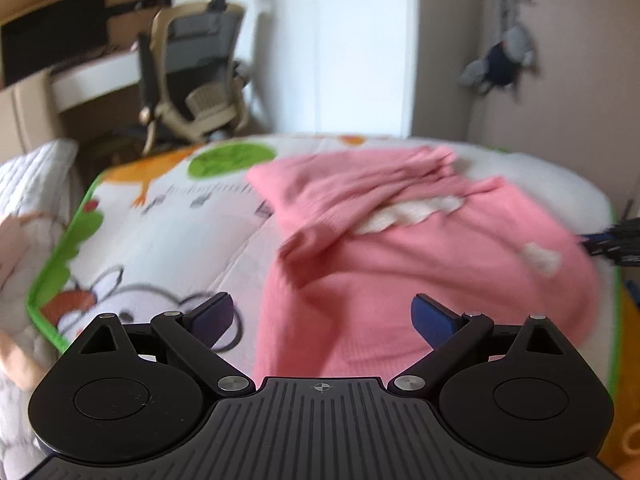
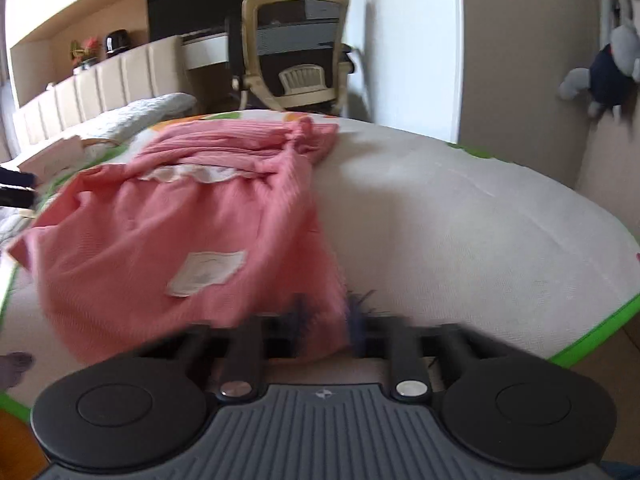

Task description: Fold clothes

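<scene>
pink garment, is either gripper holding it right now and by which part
The right gripper is shut on the pink garment's near hem edge. The left gripper is open above it, holding nothing.

The sweater (image 1: 420,264) is pink with a fine ribbed knit, a white scalloped collar (image 1: 408,212) and a white patch (image 2: 206,272) on its front. It lies on a white quilt (image 1: 160,240) edged in bright green and printed with cartoon animals in orange, green and pale lilac. The left gripper (image 1: 322,316) is black with dark blue fingers (image 1: 434,318), and the chair (image 2: 296,48) is cream with grey mesh.
</scene>
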